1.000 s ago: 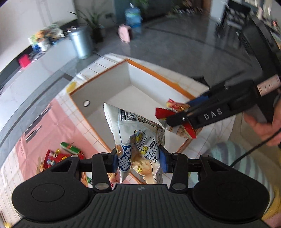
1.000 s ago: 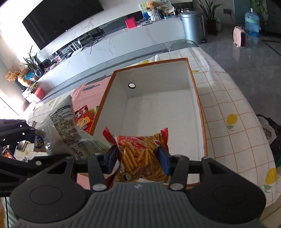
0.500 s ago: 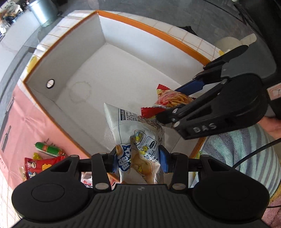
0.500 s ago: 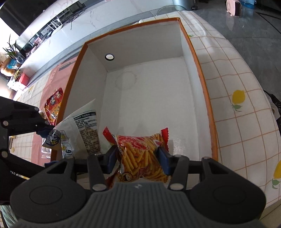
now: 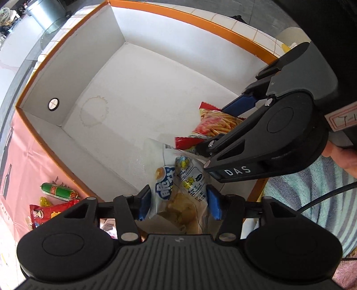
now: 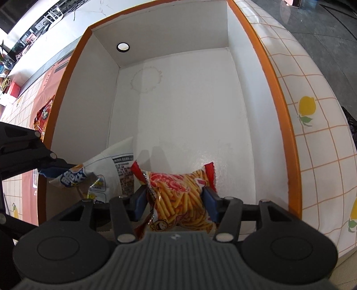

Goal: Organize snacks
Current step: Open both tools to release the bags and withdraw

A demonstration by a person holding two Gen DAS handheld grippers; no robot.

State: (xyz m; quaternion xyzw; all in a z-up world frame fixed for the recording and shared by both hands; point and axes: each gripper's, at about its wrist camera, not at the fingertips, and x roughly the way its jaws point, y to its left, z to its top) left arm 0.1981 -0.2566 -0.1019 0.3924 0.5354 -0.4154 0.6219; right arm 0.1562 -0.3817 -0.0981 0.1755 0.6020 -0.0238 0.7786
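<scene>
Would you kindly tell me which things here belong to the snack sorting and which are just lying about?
In use: white bag in left gripper; fries bag in right gripper; box; sausage; red packet.
Lying about: bin, tablecloth.

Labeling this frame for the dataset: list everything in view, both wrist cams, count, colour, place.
box: 1, white inside, orange rim, on the table
white snack bag: 1, white with blue print, held low inside the box at its near end
fries snack bag: 1, red and yellow, held inside the box beside the white one
sausage: 1, green and red, on the pink mat outside the box
red snack packet: 1, red, next to the sausage
tablecloth: 1, white with orange grid and lemons
trash bin: 1, grey, on the floor beyond
left hand-held gripper: black, blue pads, around the white bag
right hand-held gripper: black, blue pads, gripping the fries bag
</scene>
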